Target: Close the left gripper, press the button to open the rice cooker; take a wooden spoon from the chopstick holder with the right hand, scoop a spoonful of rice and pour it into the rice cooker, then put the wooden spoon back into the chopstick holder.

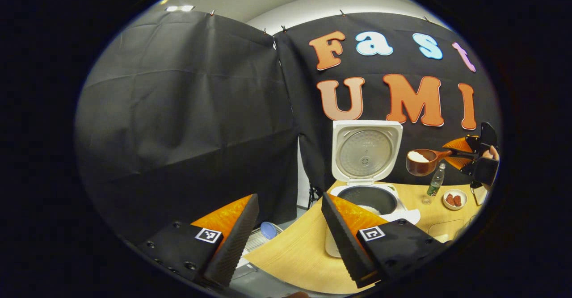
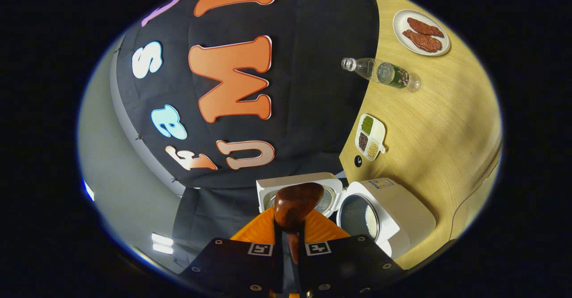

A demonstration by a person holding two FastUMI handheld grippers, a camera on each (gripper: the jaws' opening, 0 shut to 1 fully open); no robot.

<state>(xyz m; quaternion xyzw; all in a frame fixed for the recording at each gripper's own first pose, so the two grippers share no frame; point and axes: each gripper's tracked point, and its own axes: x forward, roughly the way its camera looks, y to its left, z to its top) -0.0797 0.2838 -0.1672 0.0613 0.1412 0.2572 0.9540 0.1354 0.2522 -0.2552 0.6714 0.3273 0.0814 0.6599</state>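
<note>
While I hold both grippers above the booth, my inventory runs as follows:

- Table (image 1: 308, 253): light wood top, carrying everything listed below.
- Rice cooker (image 1: 371, 199): white, on the table, lid (image 1: 366, 150) swung fully upright; the dark inner pot (image 1: 368, 199) is exposed with a small patch of white rice in its bottom. In the right gripper view the cooker (image 2: 397, 220) lies just beyond my right fingers, its opening turned toward them.
- Left gripper (image 1: 290, 240): jaws wide apart, nothing between them; the cooker sits beyond the right-hand finger.
- Right gripper (image 2: 290, 244): jaws drawn in close on the handle of the wooden spoon (image 2: 297, 204), both fingers pressing it. In the left gripper view I see this gripper (image 1: 478, 155) held in the air to the right of the cooker lid, a hand behind it.
- Wooden spoon (image 1: 422, 161): dark brown bowl, heaped with white rice (image 1: 418, 156), level, raised above the table and just right of the open lid.
- Water bottle (image 2: 380, 72): clear, standing near the wall.
- Round plate (image 2: 442, 48): white, bearing two reddish-brown pieces.
- Divided dish (image 2: 371, 137): white, three compartments of green, dark and pale grains.
</note>
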